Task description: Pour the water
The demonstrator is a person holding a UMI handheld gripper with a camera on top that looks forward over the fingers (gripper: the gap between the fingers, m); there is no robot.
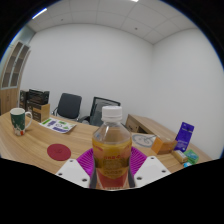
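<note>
A clear plastic bottle (112,148) with a white cap and amber liquid stands upright between my fingers. Both purple pads (88,158) press against its sides, so my gripper (112,170) is shut on it. The bottle looks lifted a little above the wooden table (30,146). Its base is hidden behind the fingers. A green-and-white mug (18,120) stands on the table far off to the left, beyond the fingers.
A round red coaster (58,152) lies left of the bottle. Papers (57,126) and a dark box (36,101) sit behind the mug. An orange packet (148,141) and a blue box (184,137) lie to the right. Two office chairs (68,106) stand behind the table.
</note>
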